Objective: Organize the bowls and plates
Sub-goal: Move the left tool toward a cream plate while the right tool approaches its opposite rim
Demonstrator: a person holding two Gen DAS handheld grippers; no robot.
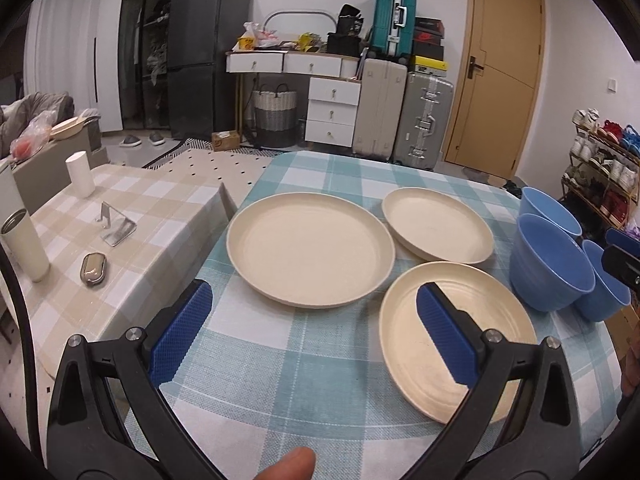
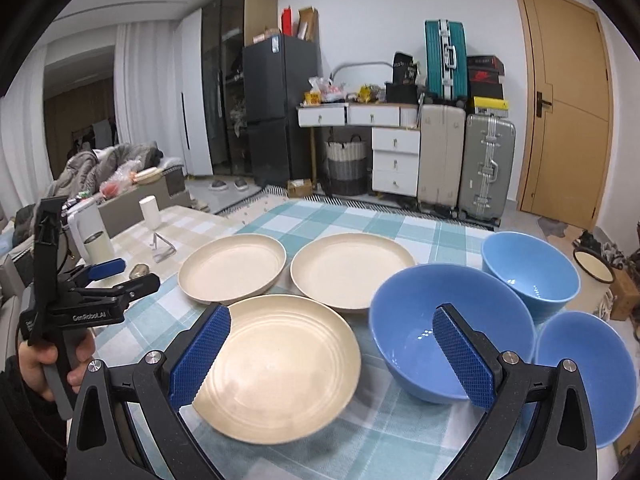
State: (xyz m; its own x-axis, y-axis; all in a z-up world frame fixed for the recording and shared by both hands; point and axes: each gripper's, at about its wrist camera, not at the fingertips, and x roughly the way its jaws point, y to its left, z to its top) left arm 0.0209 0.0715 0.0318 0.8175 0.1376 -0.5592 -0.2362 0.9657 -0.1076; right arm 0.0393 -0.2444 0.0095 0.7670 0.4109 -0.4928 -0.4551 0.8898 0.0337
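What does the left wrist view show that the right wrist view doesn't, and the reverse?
Only the left wrist view shows the person's thumb tip at the bottom edge. Only the right wrist view shows the whole left gripper, seen from outside in the person's left hand, jaws open. Both show three cream plates and three blue bowls on the checked tablecloth.

Even indoor light from overhead fills both views, bright enough that the nearest cream plate [image 2: 276, 364] carries a soft pale sheen and the middle blue bowl [image 2: 452, 332] shows small white glints inside, while shadows under the dishes on the bench [image 1: 280, 380] stay faint and short. Fisheye bending curves the door [image 1: 500, 68] at 2 o'clock and the curtains at 10 o'clock, and black vignetting eats the corners. Focus is fairly sharp mid-frame, softer toward the rim.
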